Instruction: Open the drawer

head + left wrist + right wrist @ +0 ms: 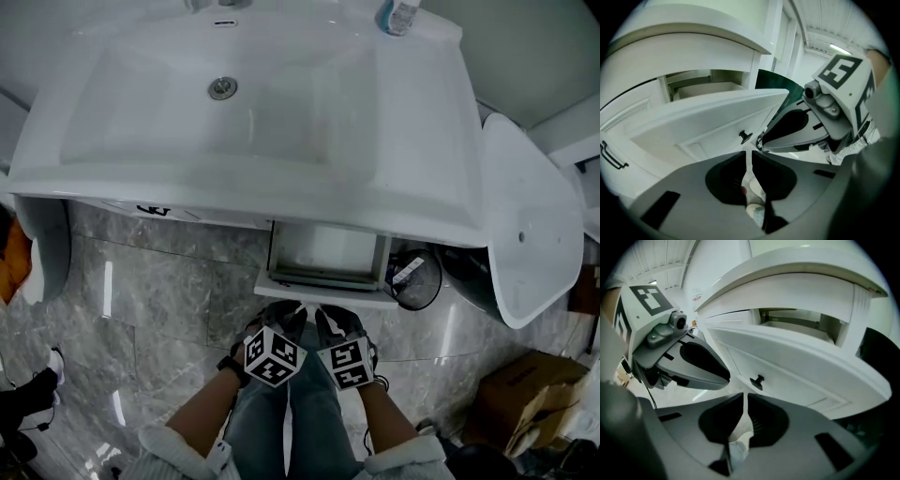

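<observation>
pointing at drawer [324, 292], left gripper [283, 314] beside right gripper [336, 319]

Smooth white drawer [323, 296], polished marble floor [159, 291]

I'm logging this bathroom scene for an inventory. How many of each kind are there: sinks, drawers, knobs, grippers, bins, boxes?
Sink: 1
Drawer: 1
Knob: 1
Grippers: 2, the left gripper and the right gripper
Bin: 1
Box: 1
Total: 7
</observation>
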The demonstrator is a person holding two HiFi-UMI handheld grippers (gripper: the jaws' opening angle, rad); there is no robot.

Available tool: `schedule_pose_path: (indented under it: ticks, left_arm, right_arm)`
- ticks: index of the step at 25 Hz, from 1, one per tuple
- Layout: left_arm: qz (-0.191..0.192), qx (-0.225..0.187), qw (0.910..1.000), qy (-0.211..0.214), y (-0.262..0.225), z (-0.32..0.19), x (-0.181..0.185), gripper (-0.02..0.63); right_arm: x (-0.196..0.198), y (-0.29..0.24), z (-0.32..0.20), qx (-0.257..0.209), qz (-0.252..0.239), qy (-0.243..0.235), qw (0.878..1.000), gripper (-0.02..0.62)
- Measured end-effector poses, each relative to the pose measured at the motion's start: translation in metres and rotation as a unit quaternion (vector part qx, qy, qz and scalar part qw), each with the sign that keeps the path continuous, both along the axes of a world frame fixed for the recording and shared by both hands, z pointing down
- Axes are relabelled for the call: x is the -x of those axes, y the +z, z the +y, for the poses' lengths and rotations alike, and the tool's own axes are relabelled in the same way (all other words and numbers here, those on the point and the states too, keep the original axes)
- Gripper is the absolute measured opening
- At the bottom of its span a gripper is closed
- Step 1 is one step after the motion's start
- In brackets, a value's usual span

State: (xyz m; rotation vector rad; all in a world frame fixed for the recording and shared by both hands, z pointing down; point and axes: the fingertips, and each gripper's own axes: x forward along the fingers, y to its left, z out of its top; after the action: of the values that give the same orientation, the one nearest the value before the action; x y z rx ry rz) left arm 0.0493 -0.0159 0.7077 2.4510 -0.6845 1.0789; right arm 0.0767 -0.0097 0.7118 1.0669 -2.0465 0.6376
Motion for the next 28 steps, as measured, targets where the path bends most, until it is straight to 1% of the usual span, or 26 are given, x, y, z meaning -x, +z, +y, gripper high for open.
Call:
schedule_pose_path:
  ticks: [3,5,10,14,18,21,25,28]
  left_arm:
    - [0.008,0.002,0.9999,-0.013,-0.018,0.007,0.005,0.044]
    - [0.017,-0.004,0.9995,-0.026,-0.032,0.005,0.007,0.044]
    - [0.046,-0.027,0.9966,-0.062,-0.083,-0.006,0.008,0.044]
    - [0.069,-0.055,0.9912,-0.099,-0.135,-0.025,0.007,0.044]
    - [0.094,-0.089,0.9822,-0.136,-0.192,-0.046,0.006,0.044]
    - [0.115,-0.115,0.973,-0.164,-0.236,-0.059,0.003,0.044]
    - [0.142,-0.149,0.96,-0.19,-0.295,-0.067,-0.003,0.043]
    - [0.171,-0.163,0.9504,-0.202,-0.34,-0.069,-0.01,0.04]
  right_arm:
    - [0.007,-0.023,0.003,-0.007,-0.018,0.012,1.0,0.029]
    - [0.01,-0.041,-0.002,-0.023,-0.031,0.019,0.999,0.029]
    - [0.017,-0.098,-0.015,-0.059,-0.065,0.033,0.996,0.029]
    - [0.019,-0.15,-0.026,-0.087,-0.09,0.033,0.992,0.029]
    - [0.02,-0.203,-0.039,-0.113,-0.107,0.02,0.988,0.029]
    - [0.016,-0.244,-0.05,-0.133,-0.116,0.012,0.984,0.029]
    - [0.002,-0.301,-0.06,-0.157,-0.14,0.017,0.977,0.029]
    - [-0.009,-0.343,-0.066,-0.173,-0.174,0.029,0.969,0.029]
